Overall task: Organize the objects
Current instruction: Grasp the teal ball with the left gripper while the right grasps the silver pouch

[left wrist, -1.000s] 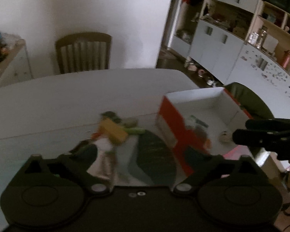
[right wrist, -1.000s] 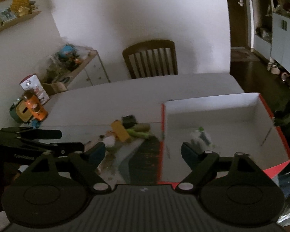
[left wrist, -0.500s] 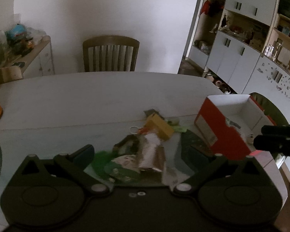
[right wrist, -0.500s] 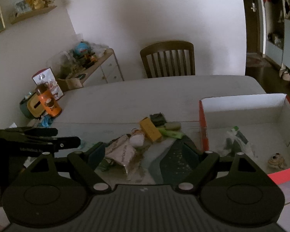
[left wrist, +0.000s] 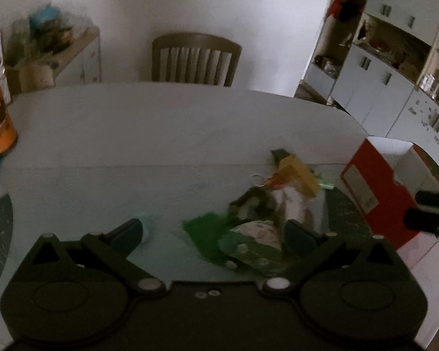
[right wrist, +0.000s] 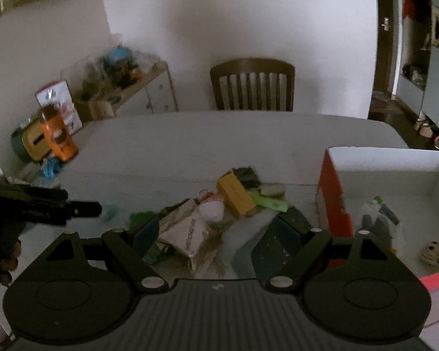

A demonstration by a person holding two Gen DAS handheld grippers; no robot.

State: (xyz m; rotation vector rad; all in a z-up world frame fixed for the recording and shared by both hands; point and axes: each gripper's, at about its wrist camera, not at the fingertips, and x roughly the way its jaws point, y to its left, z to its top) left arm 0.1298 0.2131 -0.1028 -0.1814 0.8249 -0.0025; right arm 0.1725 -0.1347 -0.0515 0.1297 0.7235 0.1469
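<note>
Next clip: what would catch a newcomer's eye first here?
The heap of small clutter mid-table, with a yellow box on top. Right of it stands the red box with white walls, a few items already inside. Both claws, left and right, hover open above the heap.

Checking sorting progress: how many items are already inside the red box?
2 visible: a clear bag against the red box's left wall, a small round thing nearer the camera. More may be hidden.

Table (right wrist: pixel 190 146) — smooth, matt white. Box (right wrist: pixel 335 193): cardboard, glossy red outside, plain white within. Chair (right wrist: pixel 252 87) — dark wood. Pouch (right wrist: pixel 187 237): crinkled, shiny foil.
</note>
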